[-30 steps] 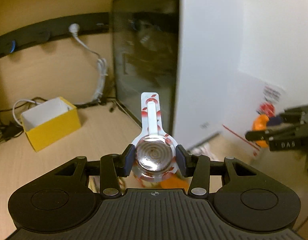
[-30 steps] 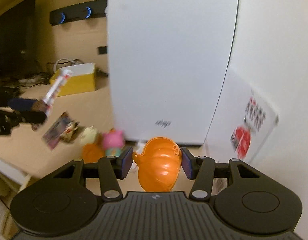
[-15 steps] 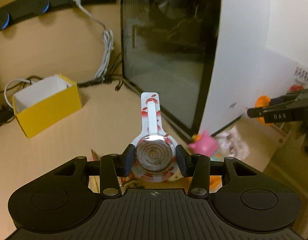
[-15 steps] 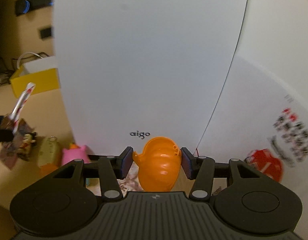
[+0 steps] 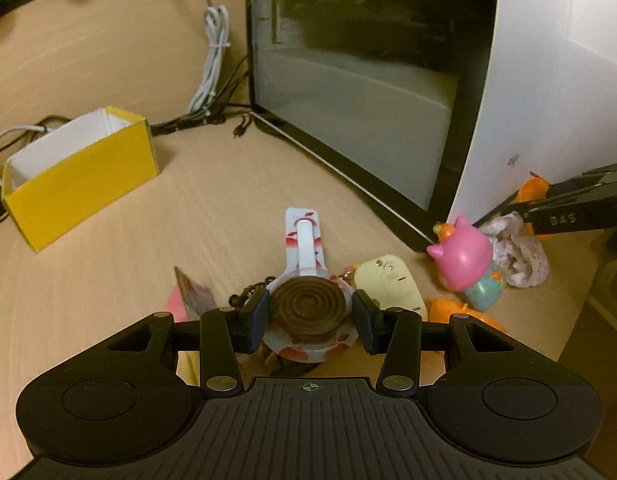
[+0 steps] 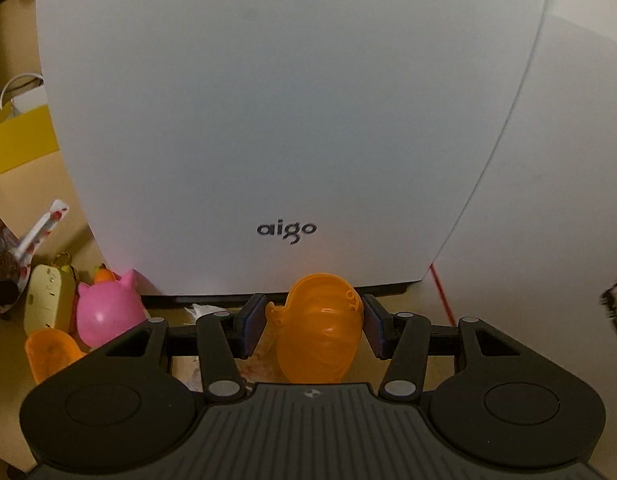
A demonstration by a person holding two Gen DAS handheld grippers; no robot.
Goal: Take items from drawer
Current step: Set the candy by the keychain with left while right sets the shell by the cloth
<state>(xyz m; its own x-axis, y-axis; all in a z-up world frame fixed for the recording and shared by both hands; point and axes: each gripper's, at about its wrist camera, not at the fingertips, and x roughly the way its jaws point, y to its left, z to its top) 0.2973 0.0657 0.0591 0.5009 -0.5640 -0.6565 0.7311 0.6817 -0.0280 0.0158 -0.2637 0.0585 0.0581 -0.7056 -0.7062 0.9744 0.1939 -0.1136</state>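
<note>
My left gripper [image 5: 310,316] is shut on a lollipop [image 5: 306,240] with a brown swirl head and a white wrapper printed in red. It hangs low over a cluster of small items on the wooden desk [image 5: 108,280]: a pink pig toy [image 5: 462,256], a pale yellow toy [image 5: 390,284], an orange shell half [image 5: 460,312] and a crumpled wrapper [image 5: 516,252]. My right gripper [image 6: 314,326] is shut on another orange shell half [image 6: 316,340], close to the foot of the white PC case [image 6: 288,120]. The drawer is out of view.
The PC case's dark glass side [image 5: 368,80] stands just behind the items. An open yellow box [image 5: 80,176] sits to the left, with white cables [image 5: 212,60] behind it. A glossy packet [image 5: 194,294] lies by my left fingers. The desk edge drops off at right.
Both grippers have come down towards the desk. The left one brought the lollipop over the pile of toys; the right one moved closer to the case front with the shell.
</note>
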